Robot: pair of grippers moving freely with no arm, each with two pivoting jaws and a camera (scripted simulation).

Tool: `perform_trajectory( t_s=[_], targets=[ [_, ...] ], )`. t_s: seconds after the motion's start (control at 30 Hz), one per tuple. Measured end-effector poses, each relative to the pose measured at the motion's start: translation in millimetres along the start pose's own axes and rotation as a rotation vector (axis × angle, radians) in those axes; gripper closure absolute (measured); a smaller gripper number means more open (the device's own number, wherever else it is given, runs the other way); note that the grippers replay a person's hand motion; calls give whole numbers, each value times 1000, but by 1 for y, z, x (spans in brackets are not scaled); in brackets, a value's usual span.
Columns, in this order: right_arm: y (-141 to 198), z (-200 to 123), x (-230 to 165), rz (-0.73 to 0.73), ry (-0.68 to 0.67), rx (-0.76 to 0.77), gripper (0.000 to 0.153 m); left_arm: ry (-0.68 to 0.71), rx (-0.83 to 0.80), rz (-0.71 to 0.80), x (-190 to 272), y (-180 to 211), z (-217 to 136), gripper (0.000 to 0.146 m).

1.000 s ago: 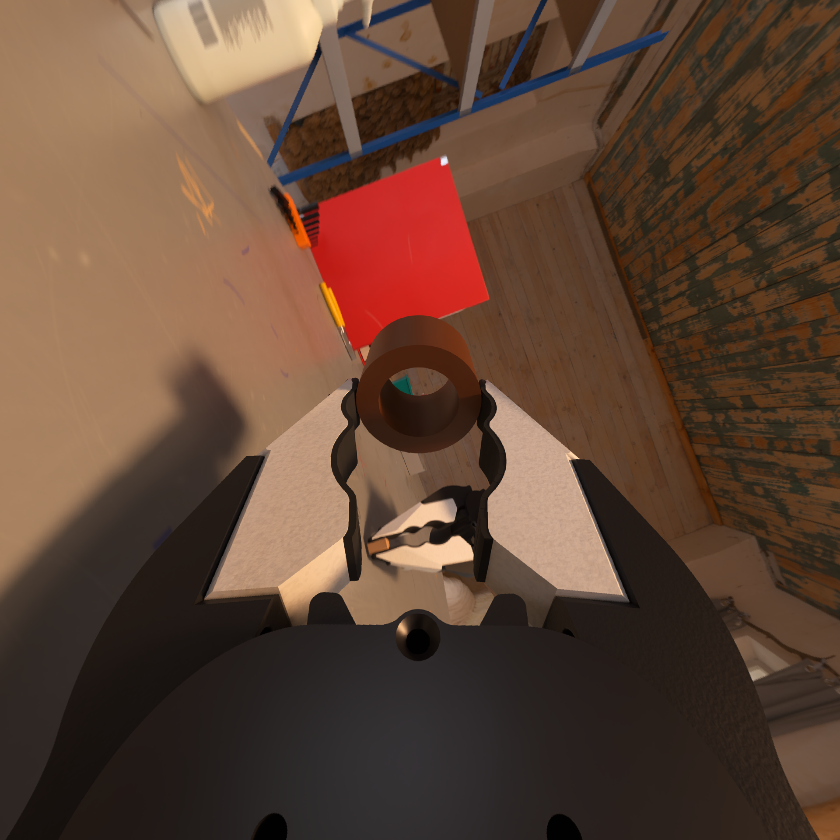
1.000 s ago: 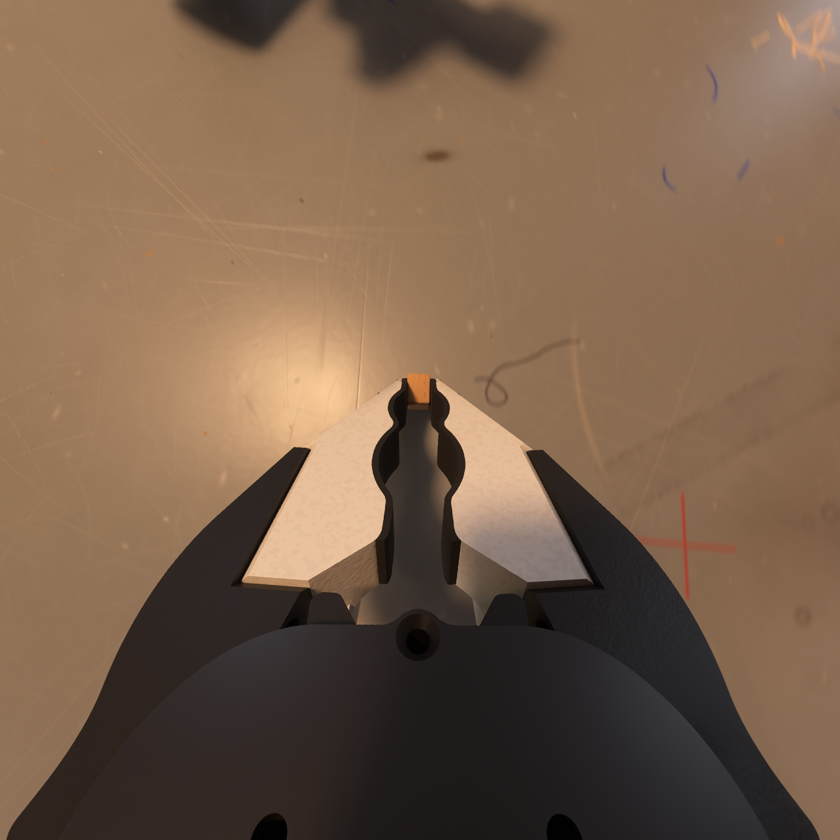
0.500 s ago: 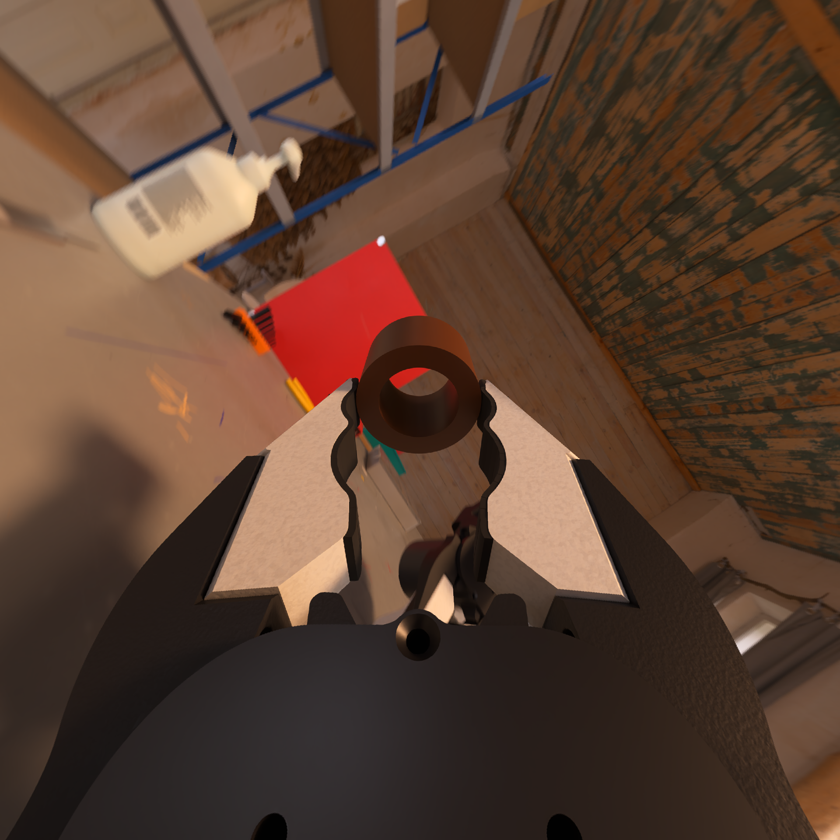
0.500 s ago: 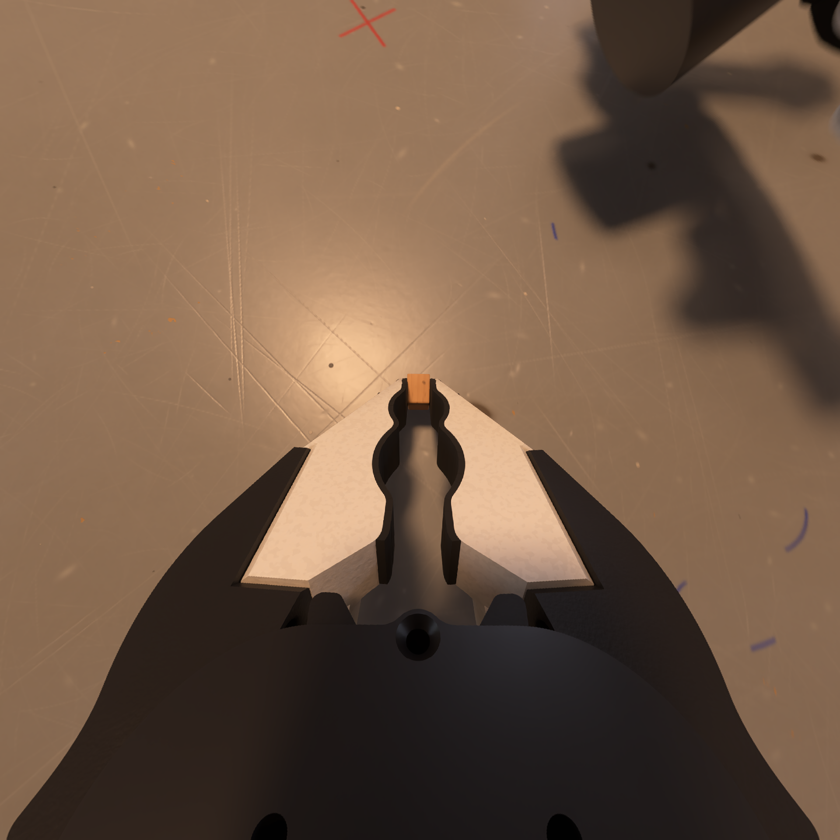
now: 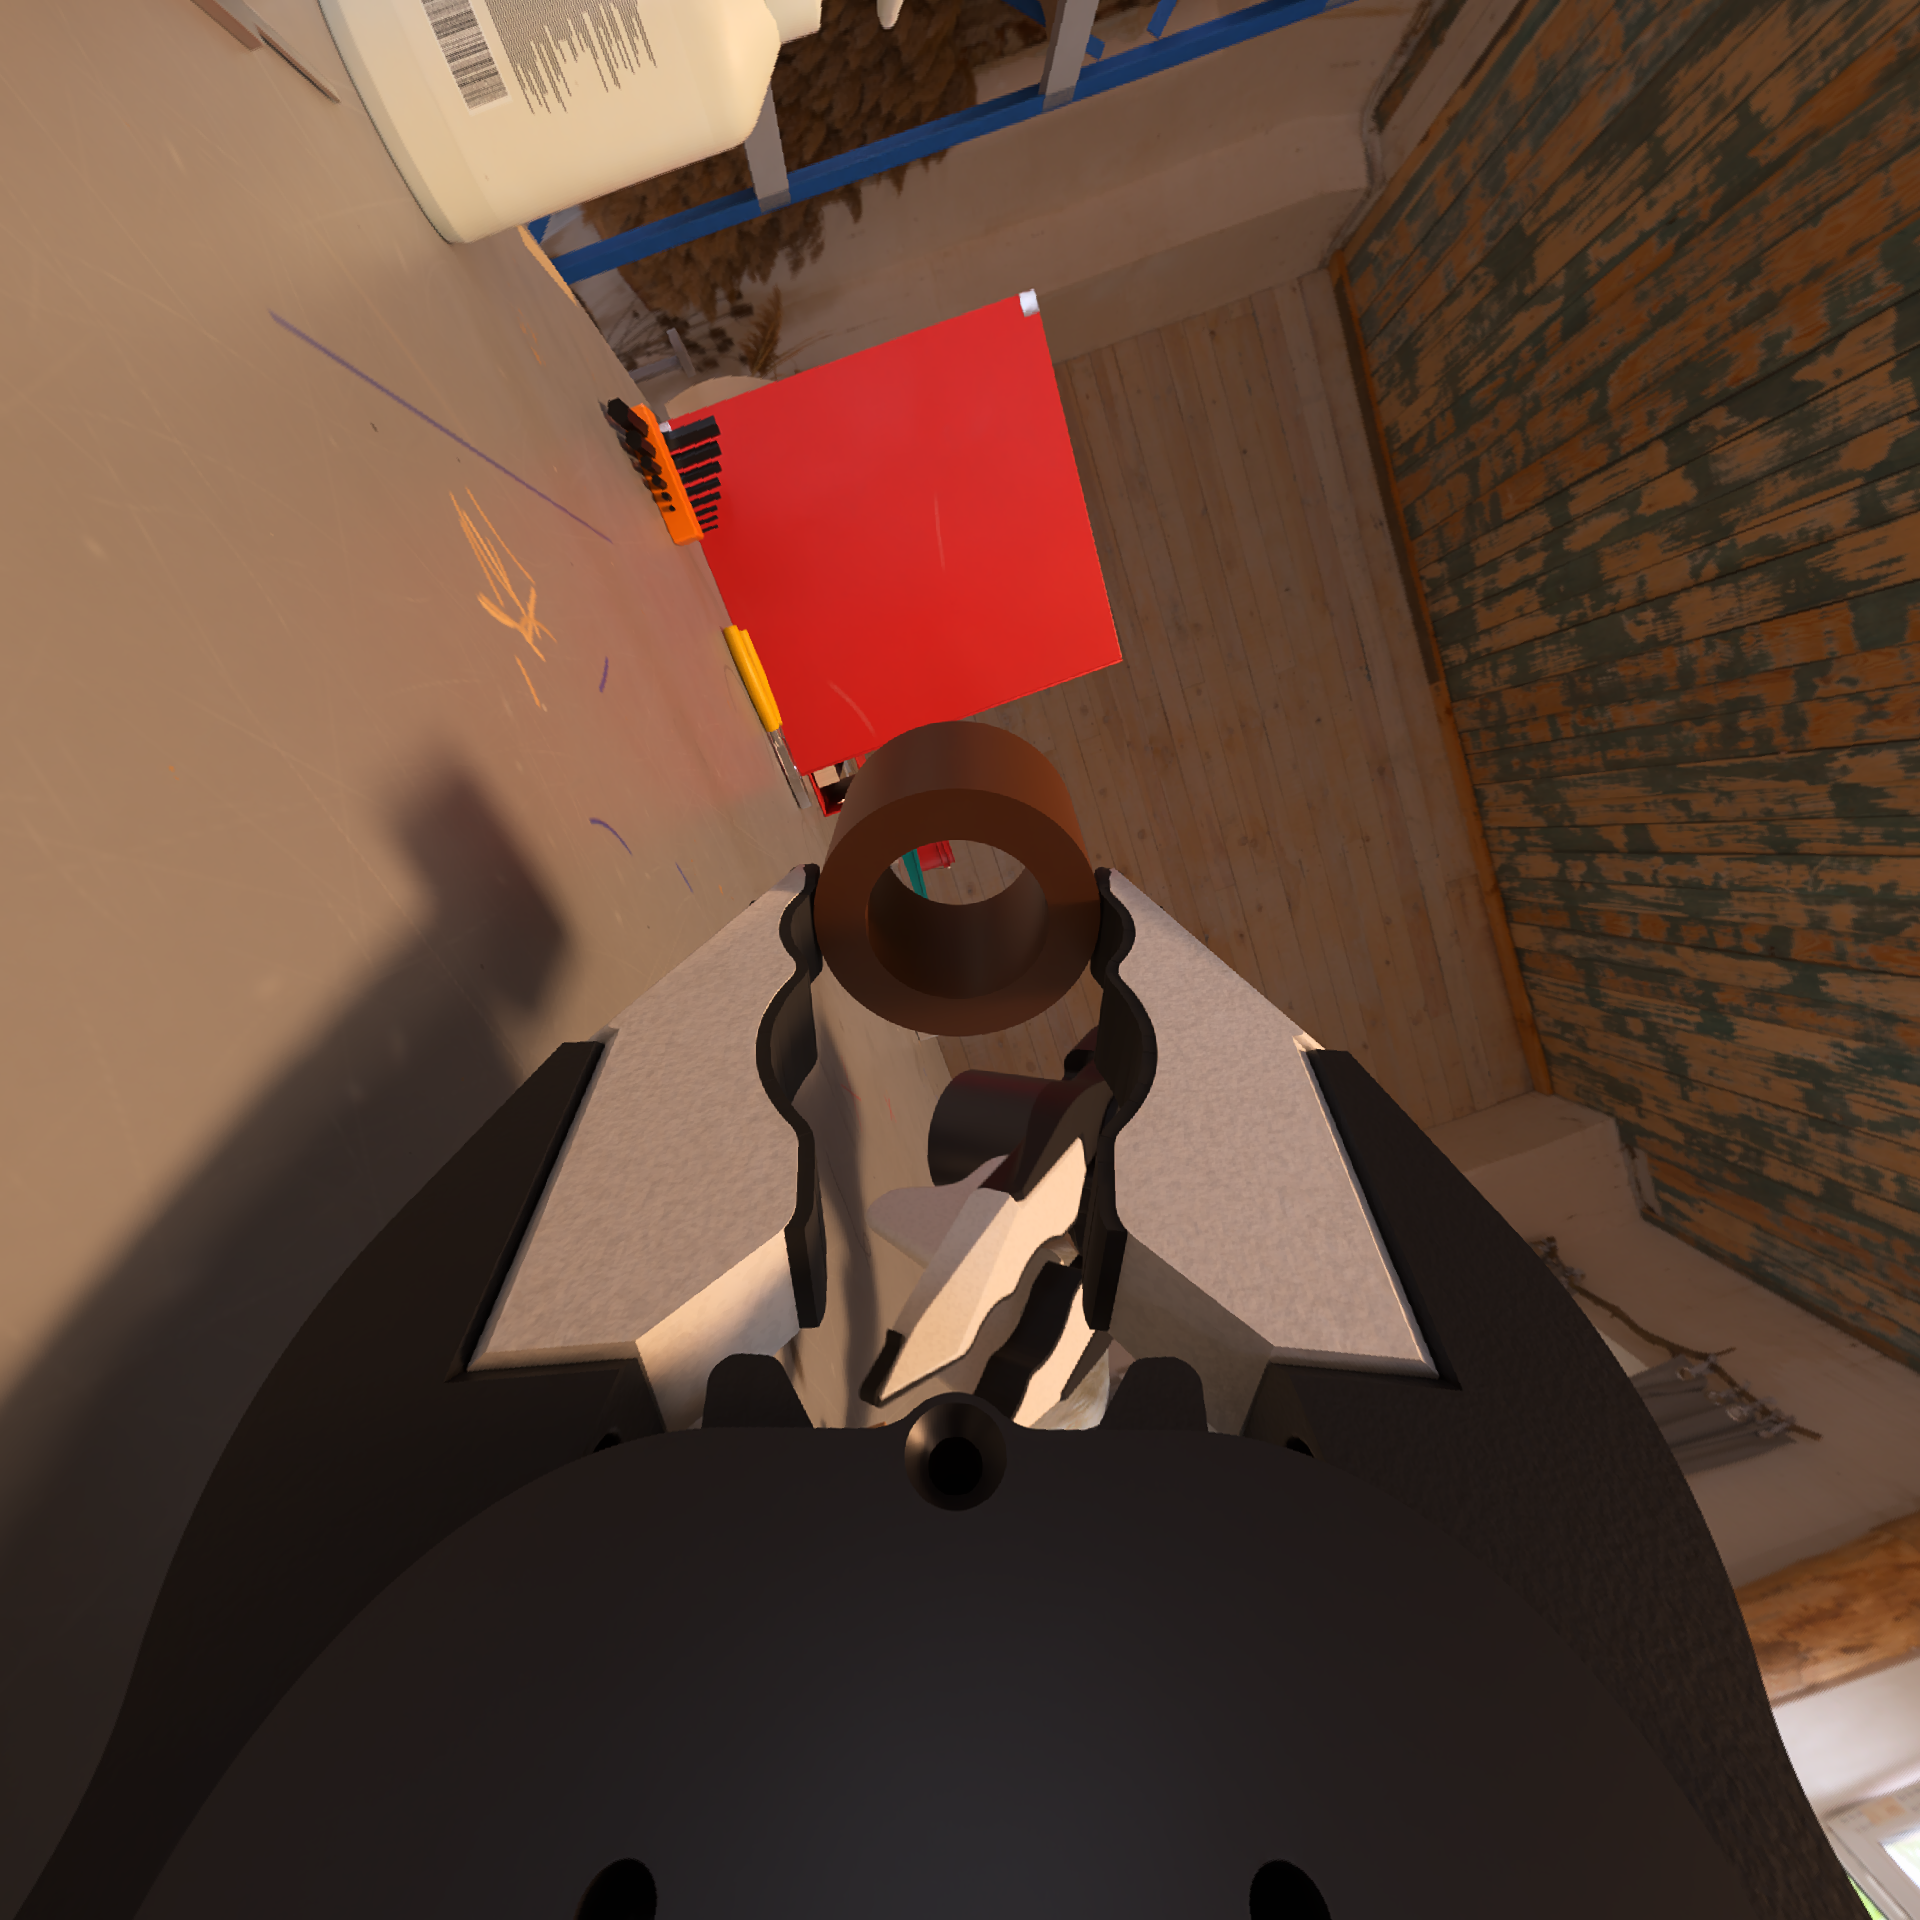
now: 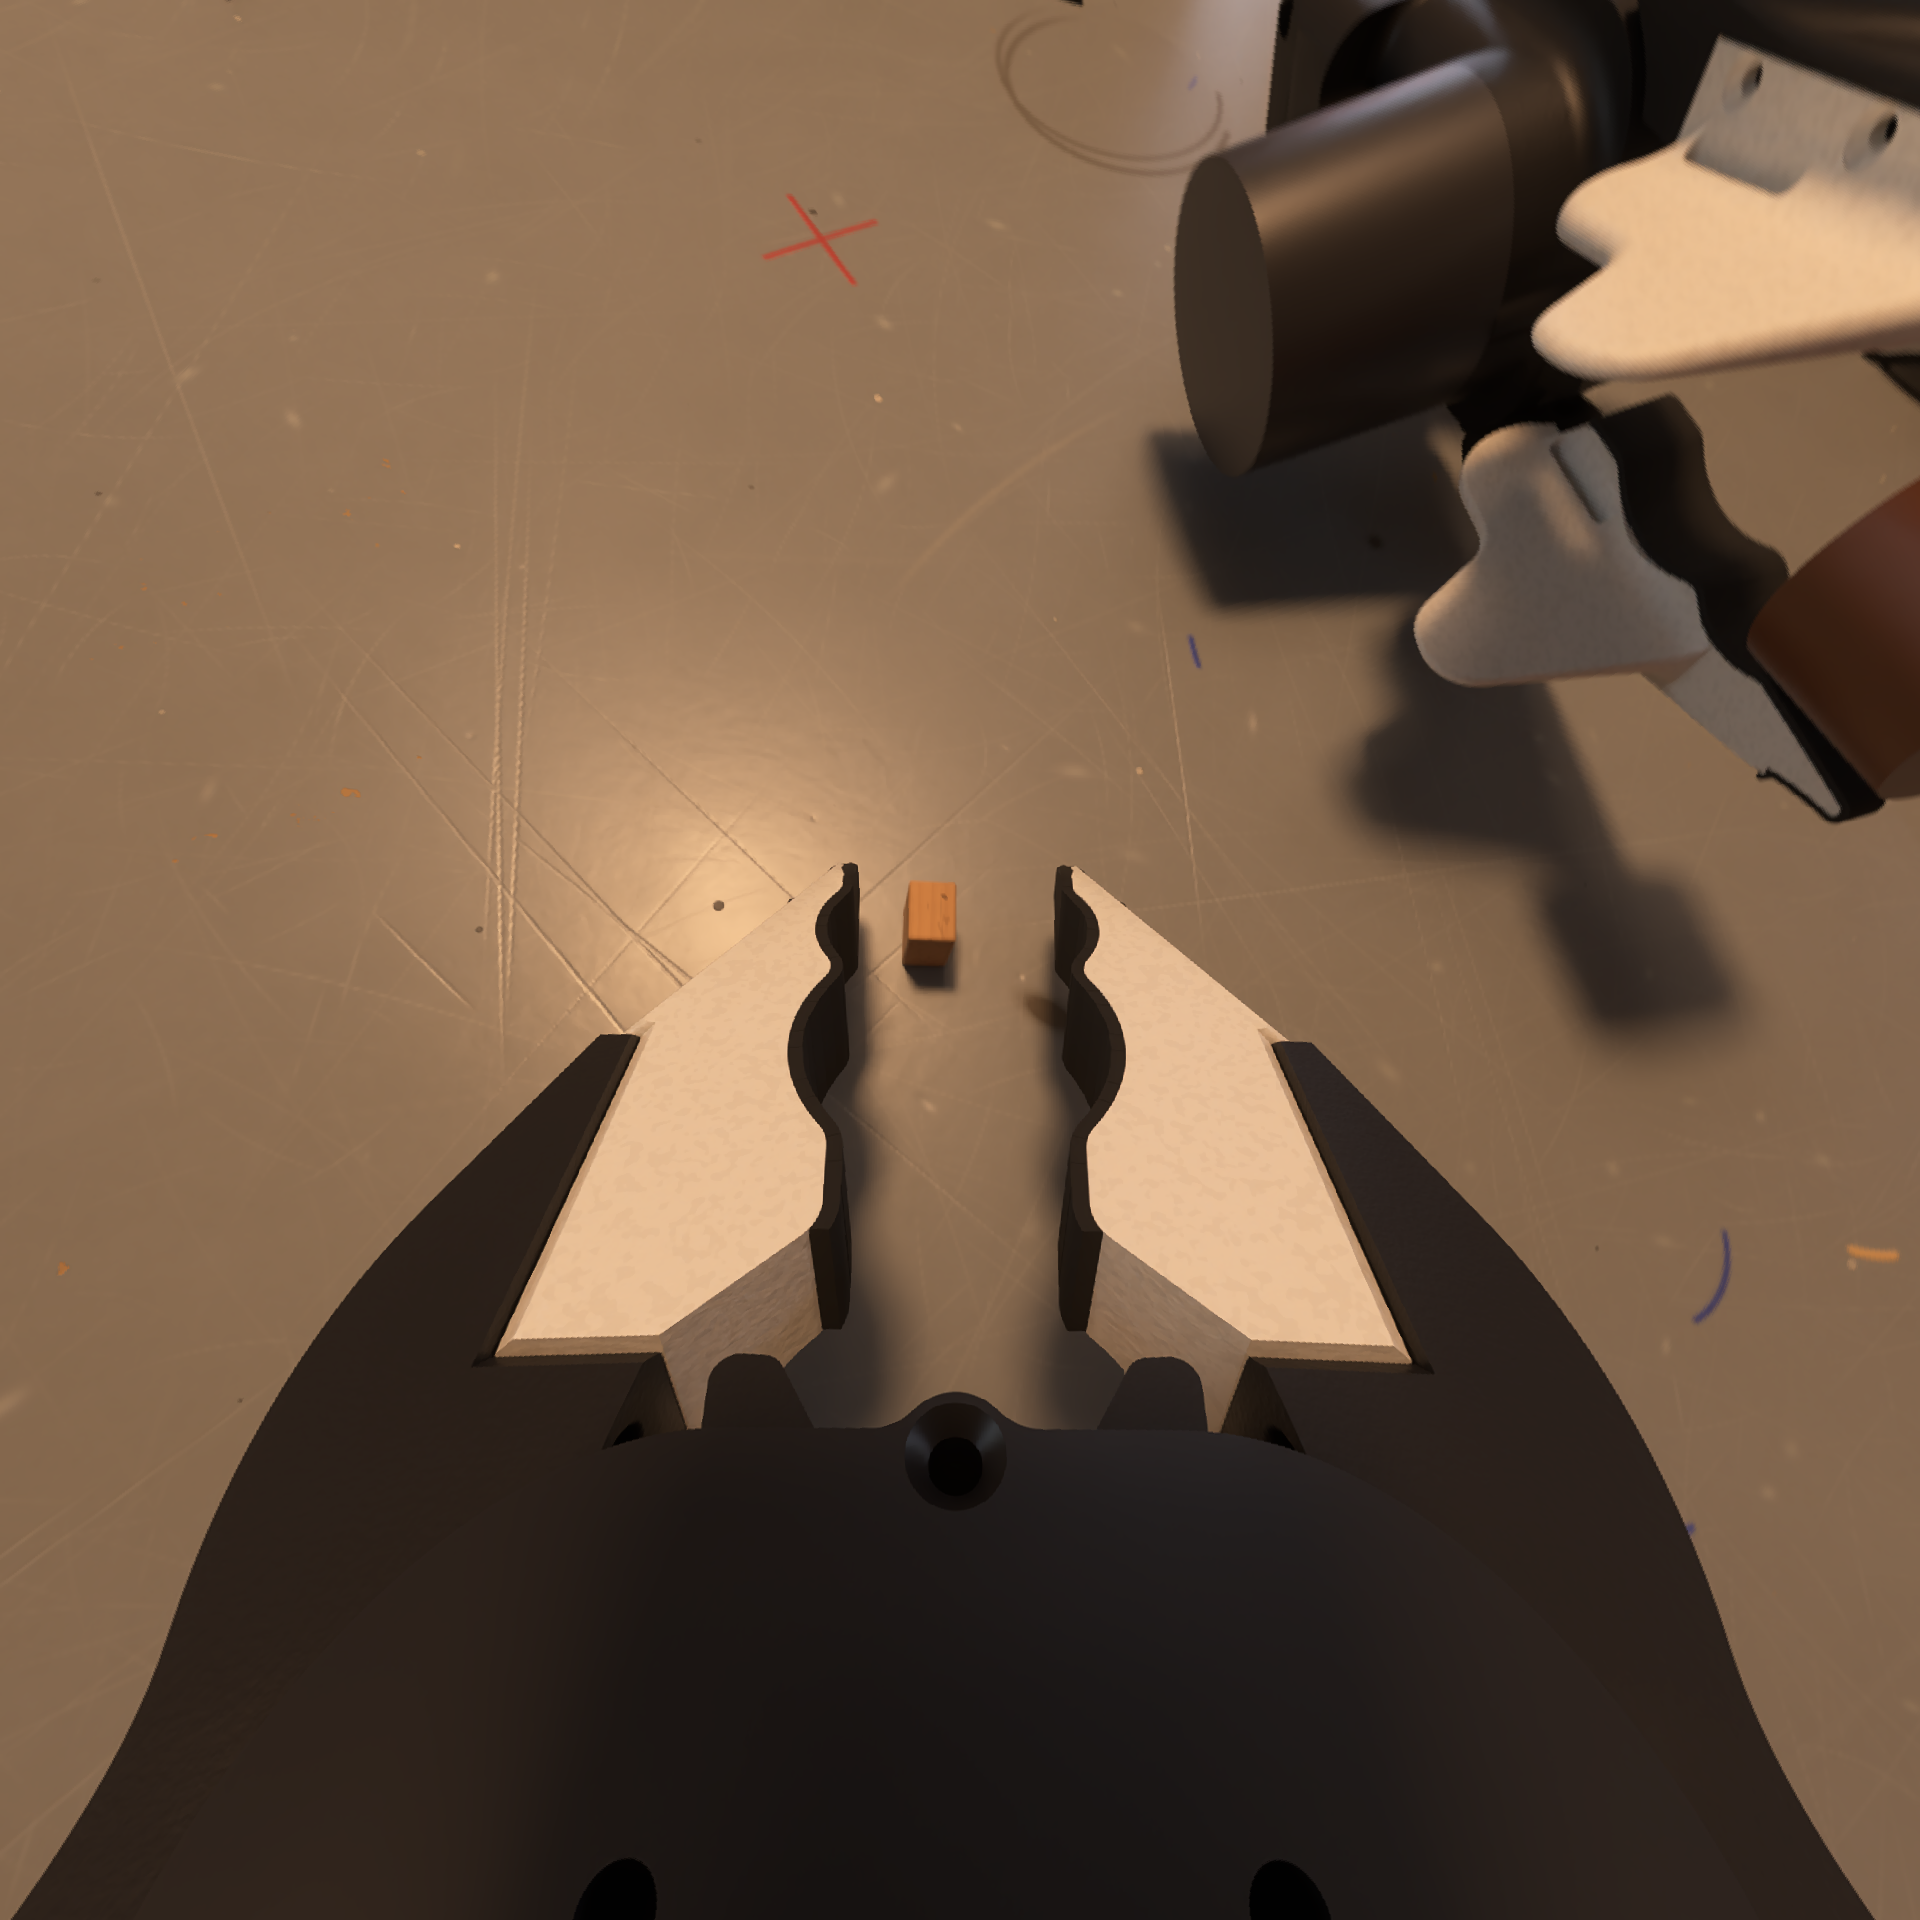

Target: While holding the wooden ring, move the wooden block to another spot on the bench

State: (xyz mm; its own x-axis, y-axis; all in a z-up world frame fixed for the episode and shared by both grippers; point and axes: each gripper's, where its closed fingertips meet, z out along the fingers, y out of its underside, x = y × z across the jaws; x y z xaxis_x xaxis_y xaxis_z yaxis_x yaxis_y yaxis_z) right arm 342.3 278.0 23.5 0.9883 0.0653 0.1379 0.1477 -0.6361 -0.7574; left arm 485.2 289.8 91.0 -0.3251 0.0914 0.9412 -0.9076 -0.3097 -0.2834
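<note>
The scratched tan bench top (image 6: 436,540) fills the right wrist view and runs along the left side of the left wrist view, where a flat red square panel (image 5: 904,530) and a large cream plastic bottle (image 5: 561,94) sit at its far end, with an orange holder of black bits (image 5: 665,473) and a yellow-handled tool (image 5: 753,681) along its edge. The left gripper (image 5: 956,904) hangs above the bench with its jaws clamped on either side of the dark brown wooden ring (image 5: 956,883), whose bore faces the camera; in the right wrist view the same gripper and ring show at the upper right, clear of the surface. The right gripper (image 6: 956,914) points down at the bench with its jaws spread fairly wide, touching nothing. Between its fingertips, a little nearer the left one, the small orange wooden block (image 6: 929,923) rests on the bench, apart from both fingers. A thin red cross mark (image 6: 821,237) lies well beyond it. The step in hand looks like the release of the block at its new spot. The next move probably calls for lifting the right gripper straight away without nudging the block, while the left keeps its hold on the ring.
</note>
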Motion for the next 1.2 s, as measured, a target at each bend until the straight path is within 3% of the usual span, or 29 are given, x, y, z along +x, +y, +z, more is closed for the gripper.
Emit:
perform_trajectory(
  t_s=[0.43,0.73,0.9,1.2],
  targets=[
    [6,11,-5,-69,3,-90,115,-22,-18,-19,-5,1,-1,94],
    [10,8,-3,-36,28,-89,131,-35,-35,-23,-7,4,0,94],
    [7,6,1,-16,67,-59,122,-44,-32,-20,-8,3,0,94],
    [12,6,0,18,115,-139,124,-62,-33,-1,-10,4,1,94]
  ],
)
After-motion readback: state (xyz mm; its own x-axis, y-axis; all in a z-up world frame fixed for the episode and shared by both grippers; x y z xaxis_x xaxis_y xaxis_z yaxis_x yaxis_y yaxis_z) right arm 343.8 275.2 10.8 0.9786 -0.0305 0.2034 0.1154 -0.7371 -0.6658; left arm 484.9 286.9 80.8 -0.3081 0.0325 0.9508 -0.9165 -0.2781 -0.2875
